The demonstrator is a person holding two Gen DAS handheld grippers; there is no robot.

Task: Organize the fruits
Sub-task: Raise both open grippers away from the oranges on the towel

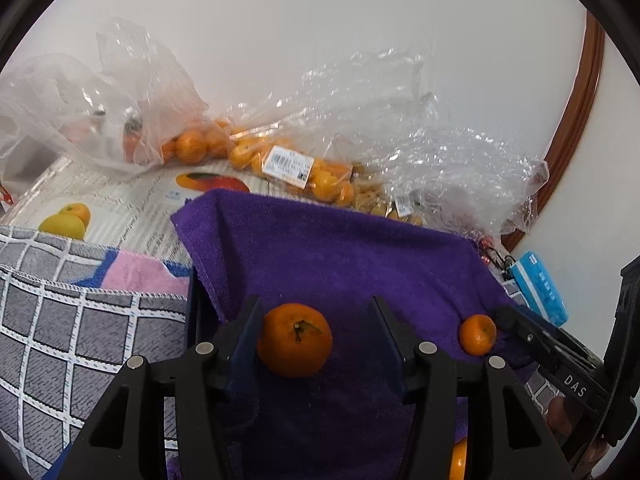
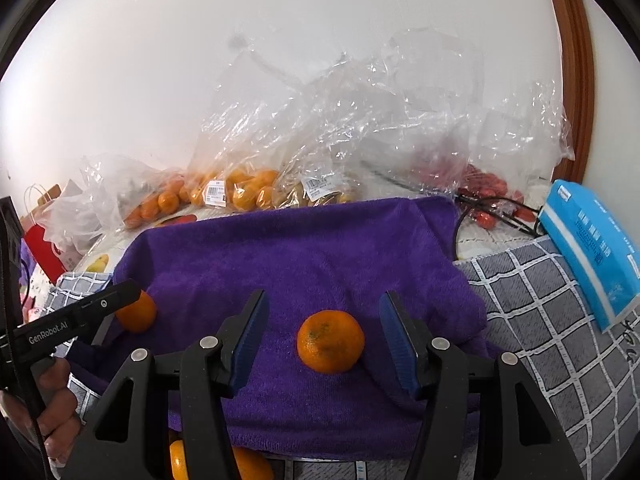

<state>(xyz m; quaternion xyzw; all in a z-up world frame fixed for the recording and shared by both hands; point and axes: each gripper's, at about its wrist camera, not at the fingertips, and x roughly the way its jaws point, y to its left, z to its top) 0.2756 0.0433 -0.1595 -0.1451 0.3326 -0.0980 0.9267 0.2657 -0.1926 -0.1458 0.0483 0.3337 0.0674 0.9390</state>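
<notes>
Two mandarins lie on a purple towel [image 1: 340,264]. In the left wrist view, my left gripper [image 1: 316,336] is open around the stemmed mandarin [image 1: 294,340], which rests against the left finger. The second mandarin [image 1: 477,334] lies to the right beside my right gripper's finger. In the right wrist view, my right gripper [image 2: 322,340] is open with that mandarin [image 2: 330,341] between its fingers, touching neither. The stemmed mandarin [image 2: 137,314] shows at the left by my left gripper. The towel also shows in the right wrist view [image 2: 300,248].
Clear plastic bags of oranges [image 1: 280,160] and other produce [image 2: 248,192] line the wall behind the towel. A blue tissue pack [image 2: 592,248] lies at the right on a grey checked cloth [image 2: 540,320]. More oranges [image 2: 240,464] sit below the towel's near edge.
</notes>
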